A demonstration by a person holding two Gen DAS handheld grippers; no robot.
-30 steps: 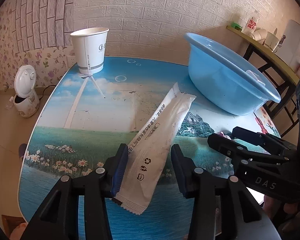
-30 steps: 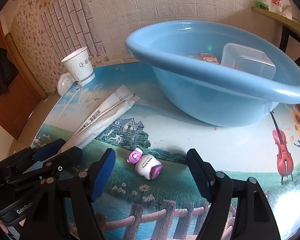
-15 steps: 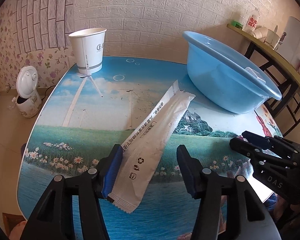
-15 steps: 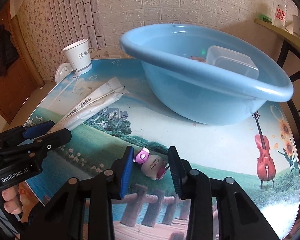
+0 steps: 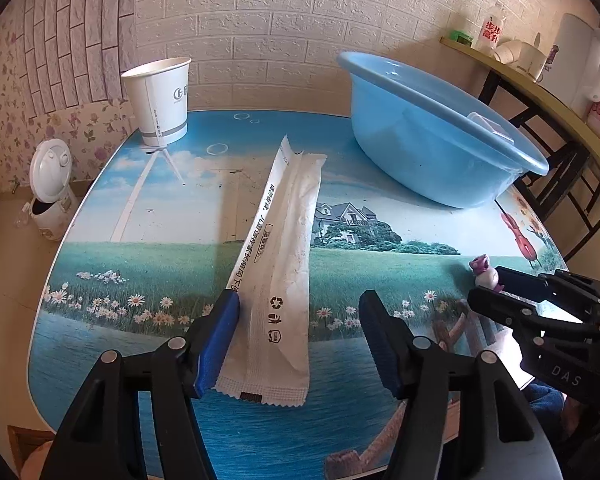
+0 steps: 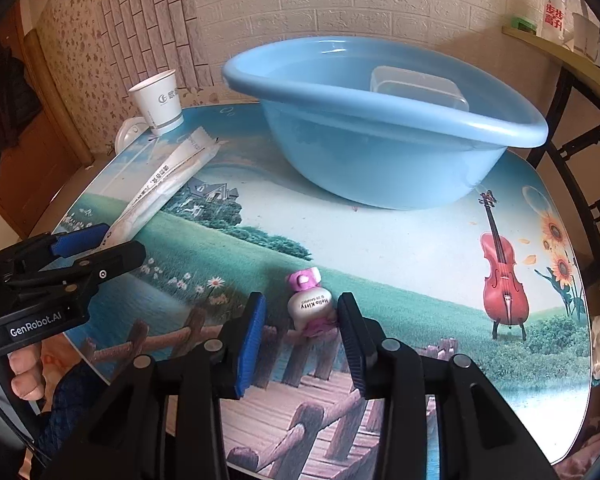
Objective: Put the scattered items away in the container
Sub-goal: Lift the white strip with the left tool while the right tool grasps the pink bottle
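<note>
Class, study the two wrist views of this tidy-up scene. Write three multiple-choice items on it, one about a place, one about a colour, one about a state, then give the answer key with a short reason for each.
1. Where does the clear plastic box sit?
A. Inside the basin
B. Beside the paper cup
C. On the floor

2. What colour is the cap of the small bottle?
A. Green
B. Pink-purple
C. Black

3. What is the state of the left claw?
A. Shut on the paper cup
B. Open around the white sachet
C. Shut with nothing in it

Answers:
1 A: the box shows over the blue basin's rim, within its walls.
2 B: the cap at the bottle's far end is pink-purple, the body white.
3 B: its blue pads stand apart on either side of the sachet, a clear gap on the right. The right claw likewise stands open around the bottle.
</note>
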